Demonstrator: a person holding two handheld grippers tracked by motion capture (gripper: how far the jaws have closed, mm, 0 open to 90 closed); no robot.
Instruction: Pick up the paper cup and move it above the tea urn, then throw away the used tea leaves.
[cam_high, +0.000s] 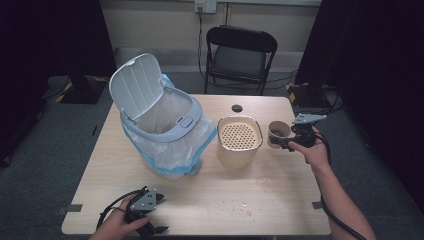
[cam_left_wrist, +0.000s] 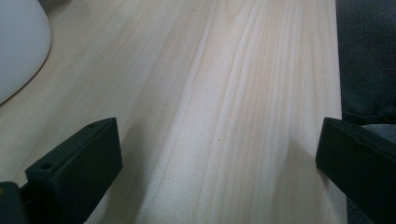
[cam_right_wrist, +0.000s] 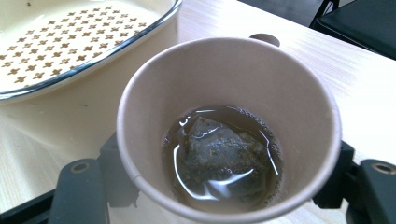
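Note:
My right gripper (cam_high: 281, 143) is shut on a brown paper cup (cam_high: 278, 132) and holds it upright, just above the table, right of the cream strainer container (cam_high: 239, 150). In the right gripper view the cup (cam_right_wrist: 224, 79) sits between the black jaws, with a tea bag (cam_right_wrist: 219, 154) lying in dark liquid at its bottom. My left gripper (cam_high: 159, 212) rests at the table's front left edge. Its jaws stand wide apart with bare wood between them in the left gripper view (cam_left_wrist: 219, 158).
A white bin (cam_high: 165, 125) with its lid flipped up and a clear plastic liner stands at the table's left middle; its base (cam_left_wrist: 18, 46) shows in the left gripper view. The container's perforated top (cam_right_wrist: 70, 42) lies close beside the cup. A black folding chair (cam_high: 240, 55) stands behind the table.

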